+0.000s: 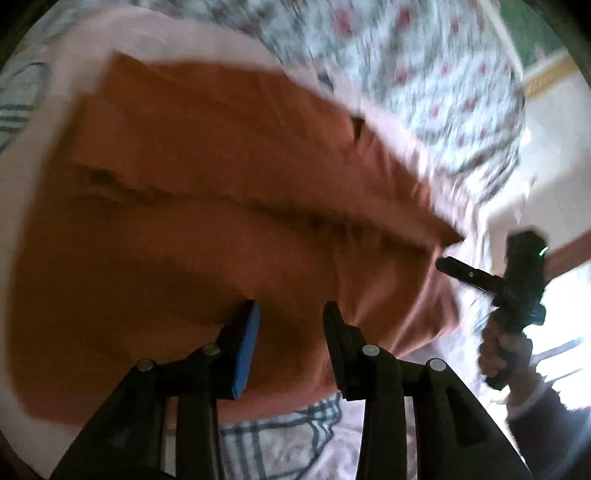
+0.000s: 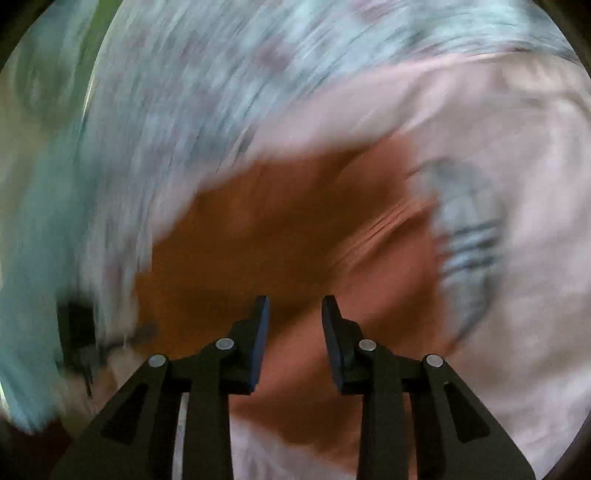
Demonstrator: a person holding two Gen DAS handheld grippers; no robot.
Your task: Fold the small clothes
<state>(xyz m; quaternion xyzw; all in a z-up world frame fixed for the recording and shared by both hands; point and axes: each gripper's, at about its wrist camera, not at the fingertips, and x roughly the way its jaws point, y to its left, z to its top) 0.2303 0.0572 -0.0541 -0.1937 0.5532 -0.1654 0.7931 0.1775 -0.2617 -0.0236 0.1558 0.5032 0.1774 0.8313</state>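
A rust-orange garment point(image 1: 221, 206) lies folded on a pale pink sheet point(image 1: 177, 33), with one layer lapped over another. My left gripper point(image 1: 291, 314) is open and empty, just above the garment's near part. My right gripper shows in the left wrist view point(image 1: 465, 269) at the garment's right edge, held by a hand; its jaw state is not clear there. In the right wrist view, heavily blurred, my right gripper point(image 2: 295, 310) is open and empty above the orange garment point(image 2: 280, 236).
A floral quilt point(image 1: 424, 74) lies beyond the garment. A plaid cloth point(image 1: 288, 432) lies under the garment's near edge, and a striped cloth point(image 2: 465, 243) lies to its side. A bright floor and window area is at the right.
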